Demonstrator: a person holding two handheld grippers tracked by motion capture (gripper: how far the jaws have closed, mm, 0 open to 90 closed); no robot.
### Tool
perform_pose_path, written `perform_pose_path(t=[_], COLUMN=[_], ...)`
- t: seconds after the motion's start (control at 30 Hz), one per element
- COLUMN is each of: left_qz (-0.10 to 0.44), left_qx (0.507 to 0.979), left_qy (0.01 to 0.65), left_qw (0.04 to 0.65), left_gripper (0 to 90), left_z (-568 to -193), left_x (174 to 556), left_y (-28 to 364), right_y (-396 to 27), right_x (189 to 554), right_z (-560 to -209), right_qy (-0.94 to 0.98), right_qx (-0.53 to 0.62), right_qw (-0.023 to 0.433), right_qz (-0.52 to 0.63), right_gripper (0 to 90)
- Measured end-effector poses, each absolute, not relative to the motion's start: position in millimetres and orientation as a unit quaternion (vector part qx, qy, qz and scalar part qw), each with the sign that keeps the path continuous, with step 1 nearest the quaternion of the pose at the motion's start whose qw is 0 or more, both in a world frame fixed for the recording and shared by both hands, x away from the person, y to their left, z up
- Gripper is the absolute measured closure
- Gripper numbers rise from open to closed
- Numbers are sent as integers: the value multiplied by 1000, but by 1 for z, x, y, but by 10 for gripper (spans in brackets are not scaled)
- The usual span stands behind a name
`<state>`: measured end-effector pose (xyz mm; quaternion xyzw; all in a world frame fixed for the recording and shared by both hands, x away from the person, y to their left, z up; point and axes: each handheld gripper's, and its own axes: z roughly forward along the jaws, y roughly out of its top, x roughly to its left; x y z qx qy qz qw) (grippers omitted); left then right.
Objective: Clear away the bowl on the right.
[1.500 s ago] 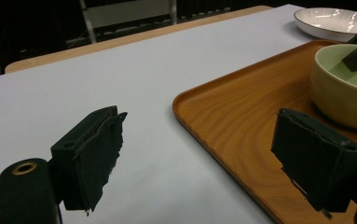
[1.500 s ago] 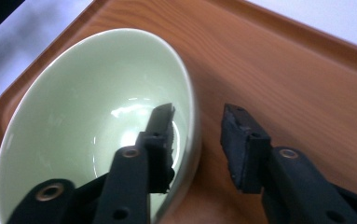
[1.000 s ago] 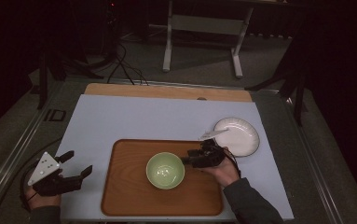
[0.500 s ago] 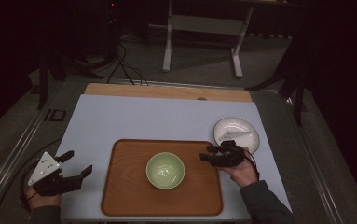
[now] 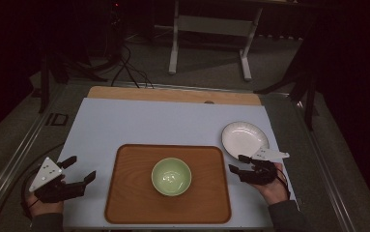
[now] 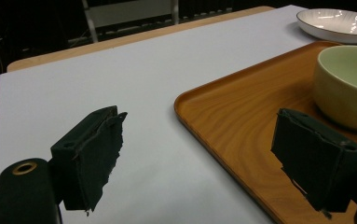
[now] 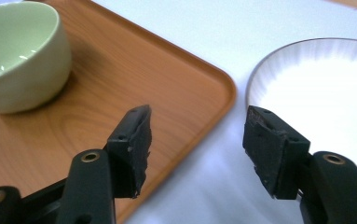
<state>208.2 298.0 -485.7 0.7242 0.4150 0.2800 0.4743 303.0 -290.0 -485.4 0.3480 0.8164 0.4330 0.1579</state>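
Note:
A pale green bowl (image 5: 171, 176) stands upright in the middle of a wooden tray (image 5: 124, 203). To the right of the tray lies a white plate (image 5: 244, 138). My right gripper (image 5: 235, 163) hovers just off the tray's right edge, near the plate's front rim. Its jaws have just been opening and nothing is between them. In the right gripper view, the right gripper (image 7: 199, 140) straddles the gap between tray (image 7: 120, 70) and plate (image 7: 325, 88), with the bowl (image 7: 17, 56) at far left. My left gripper (image 5: 82, 167) rests open left of the tray. Its own view shows the left gripper (image 6: 204, 154) empty, facing the bowl (image 6: 348, 86).
The tray and plate lie on a pale sheet (image 5: 163, 121) over the table, with a wooden strip (image 5: 173, 95) along the far edge. Beyond the table stand metal frame legs (image 5: 175, 43) and cables (image 5: 124, 63) on the floor.
The right hand has drawn away from the bowl, moving right across the tray to its right edge by the plate, and its jaws stand wider. The left gripper has stayed put.

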Motion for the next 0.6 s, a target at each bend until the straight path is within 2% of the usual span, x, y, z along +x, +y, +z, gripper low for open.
perform_pose_path(t=[0.37, 0.6], left_qz=[278, 278], left_qx=[726, 722], left_qy=[413, 415], left_qw=[475, 478], left_gripper=[160, 160], left_z=[-486, -487], left_x=[209, 210], left_y=[297, 297], right_y=[-326, -335], right_x=[277, 271], right_z=[-493, -494], right_qy=[790, 779], right_qx=[343, 336], right_qw=[211, 212], right_qz=[463, 485], right_gripper=[322, 303])
